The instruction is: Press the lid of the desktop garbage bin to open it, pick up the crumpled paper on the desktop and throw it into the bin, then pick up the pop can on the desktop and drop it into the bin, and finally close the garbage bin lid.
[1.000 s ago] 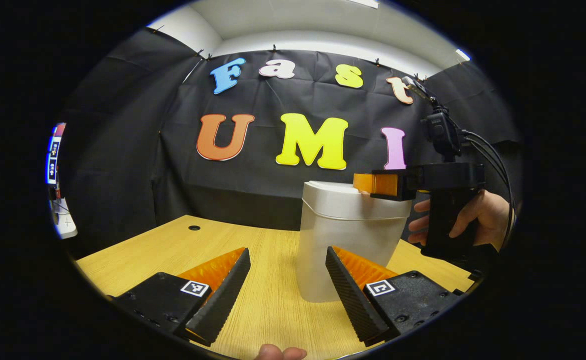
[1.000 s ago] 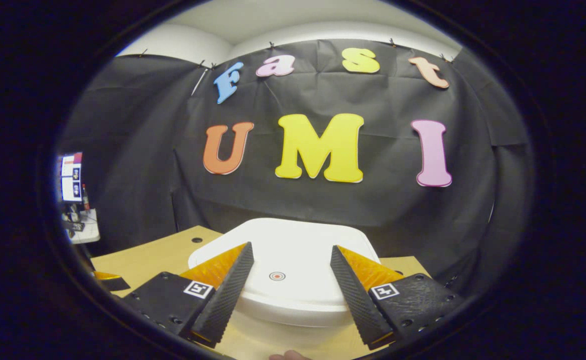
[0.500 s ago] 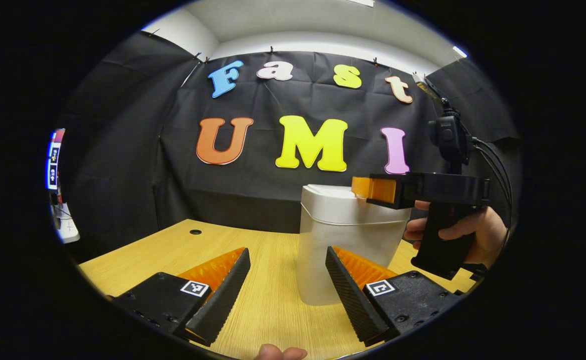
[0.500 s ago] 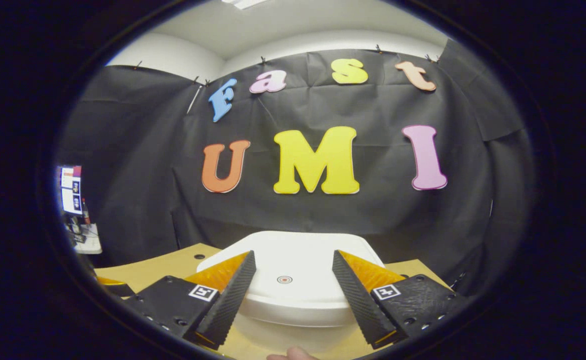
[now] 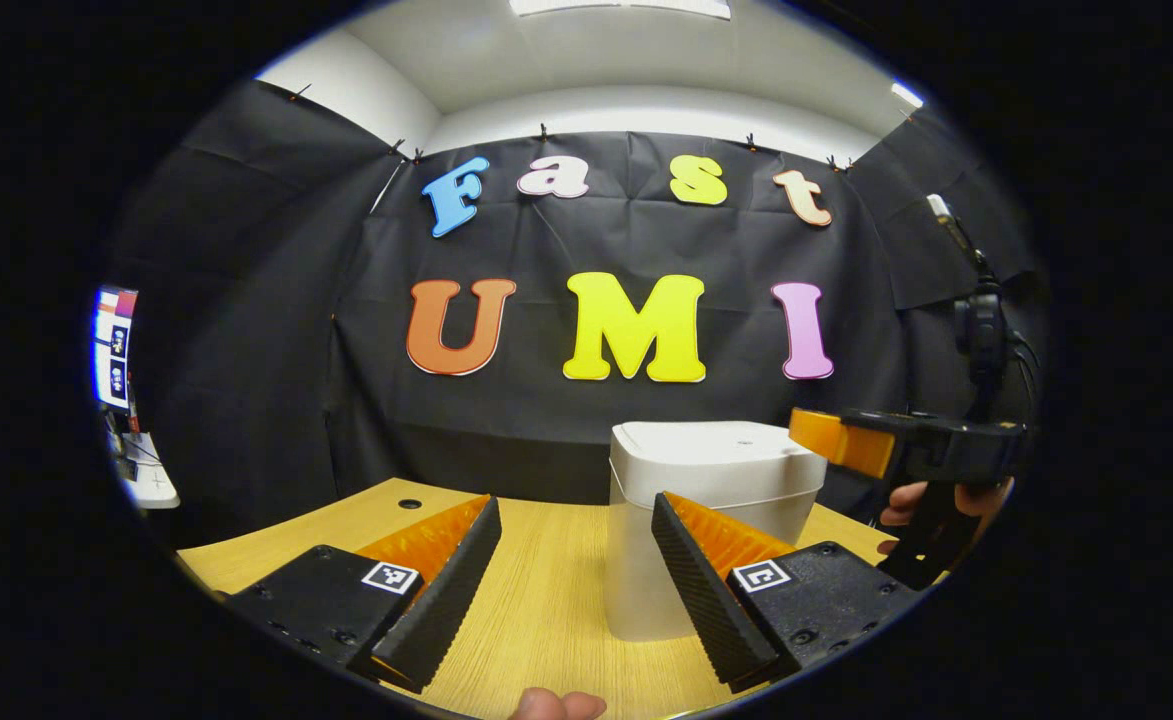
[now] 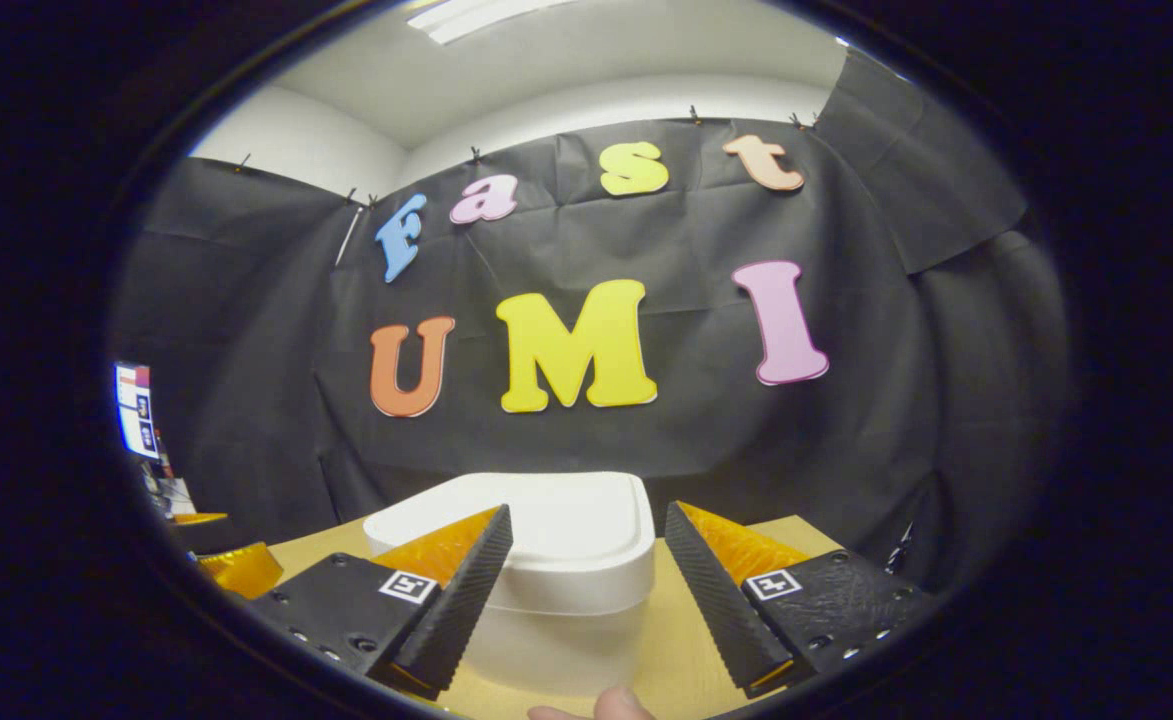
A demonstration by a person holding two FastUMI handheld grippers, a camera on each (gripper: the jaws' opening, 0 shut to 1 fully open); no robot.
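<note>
The right gripper (image 6: 586,570) is hovering with its jaws wide apart, holding nothing and touching nothing, just short of the bin (image 6: 546,590). In the left gripper view it (image 5: 846,440) is standing off the bin's (image 5: 706,520) right side, level with the lid (image 5: 711,445), held by a hand (image 5: 931,500). The left gripper (image 5: 576,560) is likewise gaping and empty, hanging above the table (image 5: 546,610) in front of the bin, which is standing toward the far edge. The lid (image 6: 546,525) is lying shut, and no paper or can is lying on the visible stretch of table, so I am judging the closing step done or nearly so. The next move is probably calling for both grippers to draw clear.
</note>
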